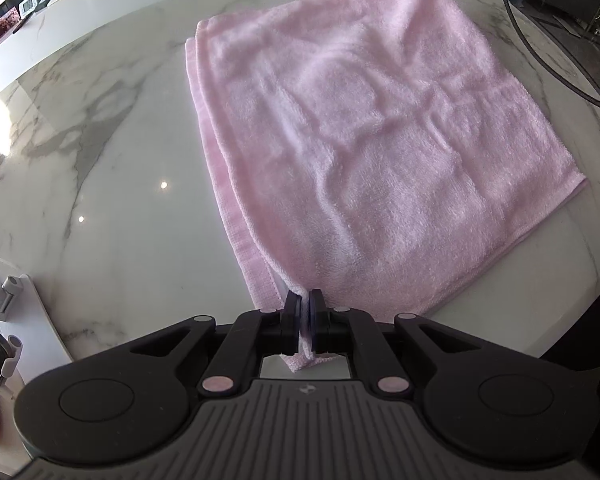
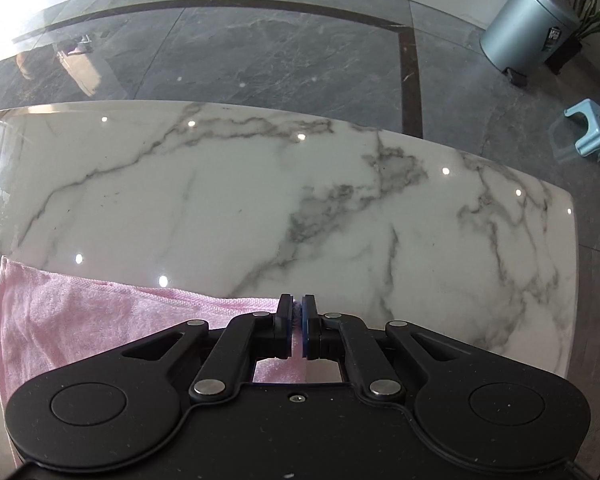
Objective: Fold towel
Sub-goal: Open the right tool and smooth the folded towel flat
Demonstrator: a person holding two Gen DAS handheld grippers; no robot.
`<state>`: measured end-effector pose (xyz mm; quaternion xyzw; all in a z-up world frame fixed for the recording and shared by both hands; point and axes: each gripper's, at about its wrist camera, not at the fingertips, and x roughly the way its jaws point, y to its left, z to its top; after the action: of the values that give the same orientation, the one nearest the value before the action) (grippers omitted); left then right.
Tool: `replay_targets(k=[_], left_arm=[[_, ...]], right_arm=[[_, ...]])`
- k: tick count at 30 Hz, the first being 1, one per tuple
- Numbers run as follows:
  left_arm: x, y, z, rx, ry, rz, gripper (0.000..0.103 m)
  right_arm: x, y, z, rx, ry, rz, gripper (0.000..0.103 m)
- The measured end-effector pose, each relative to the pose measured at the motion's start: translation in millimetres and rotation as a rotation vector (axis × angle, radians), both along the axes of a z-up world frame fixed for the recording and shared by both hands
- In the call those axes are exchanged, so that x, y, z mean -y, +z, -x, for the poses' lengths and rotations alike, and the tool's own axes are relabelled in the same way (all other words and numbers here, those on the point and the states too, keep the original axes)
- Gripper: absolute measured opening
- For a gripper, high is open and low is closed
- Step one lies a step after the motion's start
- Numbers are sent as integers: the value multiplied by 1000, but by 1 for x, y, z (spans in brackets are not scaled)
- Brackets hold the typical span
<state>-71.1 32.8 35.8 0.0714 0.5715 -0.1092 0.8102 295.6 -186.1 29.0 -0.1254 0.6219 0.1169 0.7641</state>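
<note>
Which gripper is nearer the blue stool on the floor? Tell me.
Right. The right gripper, shut on the pink towel, sits near the table edge with the blue stool just beyond. The left gripper pinches a towel corner; no stool shows in its view.

A white marble table (image 2: 260,200) with grey veins filled the middle of the right wrist frame. Beyond it lay a dark grey tiled floor (image 2: 260,52). At upper right stood 1 blue-grey bin (image 2: 528,24), a green plant (image 2: 592,12) beside it, and 1 small light-blue stool (image 2: 586,132) below.
</note>
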Motion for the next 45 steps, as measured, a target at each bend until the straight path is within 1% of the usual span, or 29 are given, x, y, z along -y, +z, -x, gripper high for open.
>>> replay_targets(k=[2,6,8,11,14,16,23,27,30,34,36,40,44,45], left_arm=[[0,0,1,0,1,0,4],[1,1,2,2,3,1,4],[2,0,2,1,4,2,4],[1,1,2,-1,7,8,4],[2,1,2,0,8,6,4],[-1,2,-2,-2,7,10,4],[-2,1,-3,-1,12,11,4],[-1,1,-3,3,16,9,4],[0,1,-3,9,17,4,4],[0,0,-2,14,16,2,4],[-1,0,-2,16,17,4,4],[-1,0,1,20,23,14,4],[-7,1,-3,1,48,51,4],[-8,1,-2,0,55,58,4]], right_arm=[[0,-5,1,4,0,-8,4],[6,-2,3,39,-13,-2,17],[14,3,4,59,-23,8,21],[27,11,15,63,-12,4,22],[38,15,37,52,31,5,23],[47,15,57,34,52,-14,23],[81,10,130,-36,72,-125,23],[103,-1,180,-75,68,-186,23],[119,-11,210,-93,34,-237,23],[134,-21,236,-112,-12,-286,23],[138,-26,247,-115,-26,-294,27],[140,-33,263,-135,-31,-319,29],[136,-40,274,-123,-36,-306,29],[134,-41,277,-119,-33,-305,28]])
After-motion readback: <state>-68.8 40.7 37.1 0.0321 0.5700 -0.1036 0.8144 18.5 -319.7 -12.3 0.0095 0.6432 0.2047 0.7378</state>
